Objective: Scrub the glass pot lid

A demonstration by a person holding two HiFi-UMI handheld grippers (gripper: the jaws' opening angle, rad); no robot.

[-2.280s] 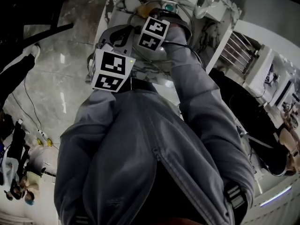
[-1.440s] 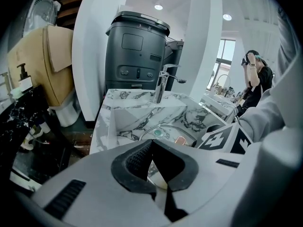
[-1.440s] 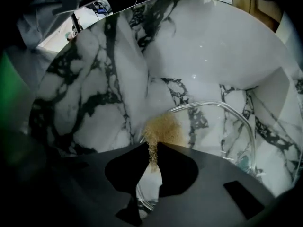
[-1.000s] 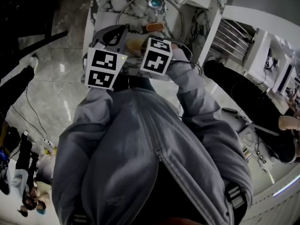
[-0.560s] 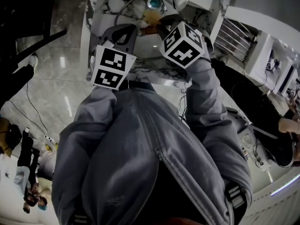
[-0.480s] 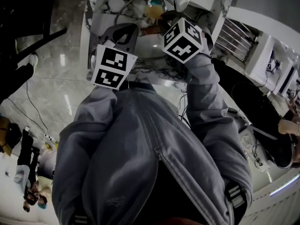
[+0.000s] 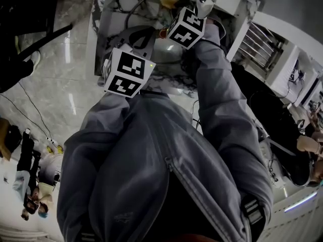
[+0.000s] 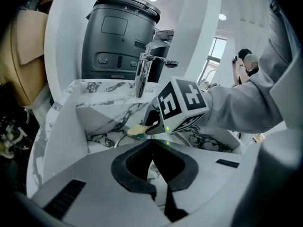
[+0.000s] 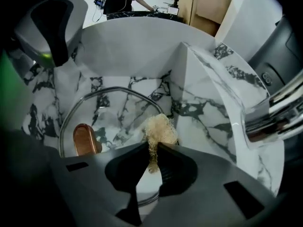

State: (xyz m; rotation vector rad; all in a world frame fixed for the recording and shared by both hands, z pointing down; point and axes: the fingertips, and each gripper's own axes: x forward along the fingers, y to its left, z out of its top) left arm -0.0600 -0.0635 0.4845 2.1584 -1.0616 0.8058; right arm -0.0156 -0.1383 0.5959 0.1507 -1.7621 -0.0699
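Sink [image 9: 203,112]: white stone with dark veining, smooth, glossy.
Pot lid [image 9: 118,117]: clear glass, bright metal rim.
Knob [image 9: 85,139]: copper-brown, polished.
Scrubber [image 9: 160,129]: pale yellow, coarse fibrous mesh, matt.
Faucet [image 8: 144,72]: mirror-bright metal.
Sleeve [image 7: 217,95]: grey cloth, matt.

The near rim of the lid [image 9: 118,124] is hidden by the right gripper [image 9: 154,148]; the scrubber [image 9: 160,129] is partly hidden between its jaws; the faucet [image 9: 273,113] is cut off.
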